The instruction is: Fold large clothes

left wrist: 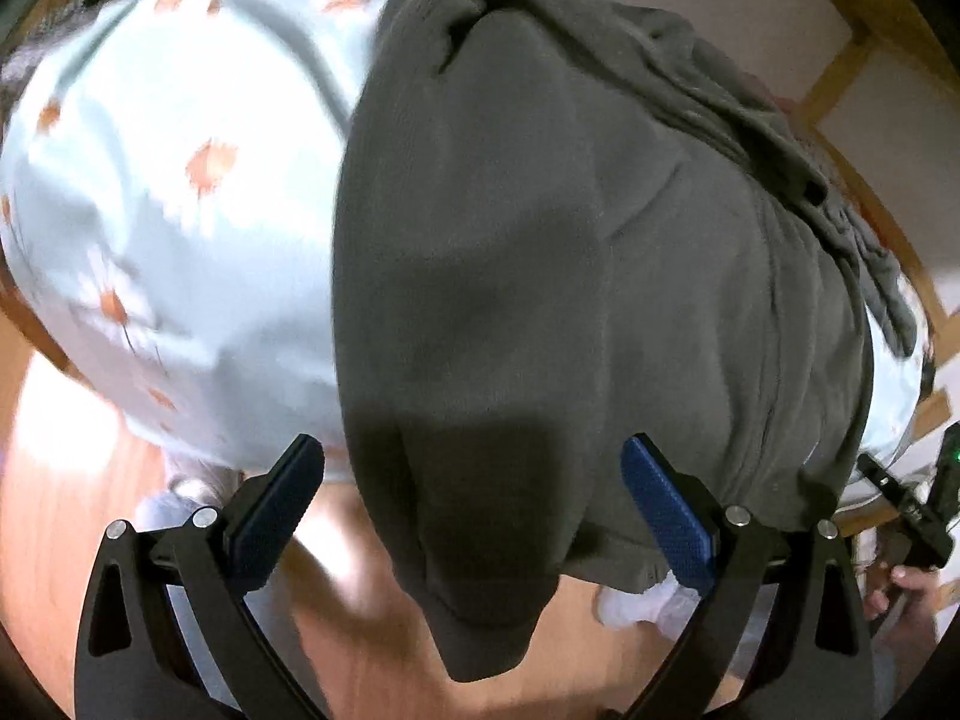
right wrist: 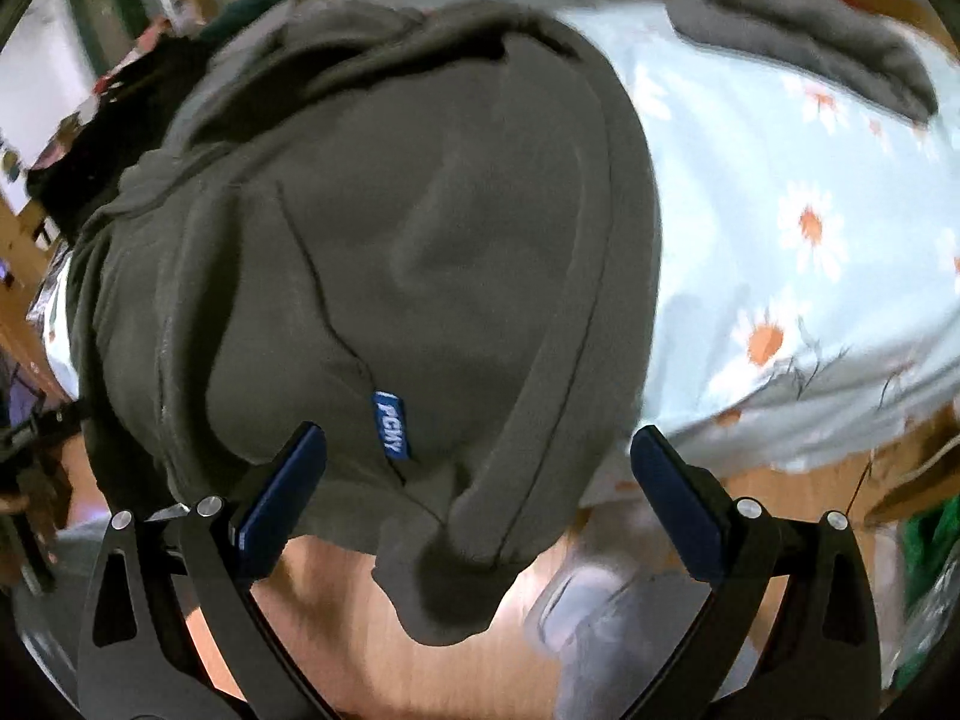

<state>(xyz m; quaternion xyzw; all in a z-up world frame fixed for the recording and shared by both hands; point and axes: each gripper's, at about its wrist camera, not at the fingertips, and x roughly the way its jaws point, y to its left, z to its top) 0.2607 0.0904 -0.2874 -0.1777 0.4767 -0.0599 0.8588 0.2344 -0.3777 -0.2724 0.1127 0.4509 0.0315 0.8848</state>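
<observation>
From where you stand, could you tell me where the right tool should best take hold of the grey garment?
Probably the hanging corner of the grey garment, approached from below: it droops off the bed's edge between the open right tool, with free cloth on both sides.

- the grey garment (left wrist: pixel 528 276) covers a big chunk of the daisy-print sheet (left wrist: pixel 180 210), so that part of the bed is out of sight
- left of the garment, the sheet's flowers are just orange smears, motion blur
- right of the garment, low at the frame edge, a hand (left wrist: pixel 906 594) on some black gear, cut off
- small blue label (right wrist: pixel 391 425) on the garment, lettering too fuzzy to read for sure
- clutter left of the garment in the right wrist view: can't make it out
</observation>
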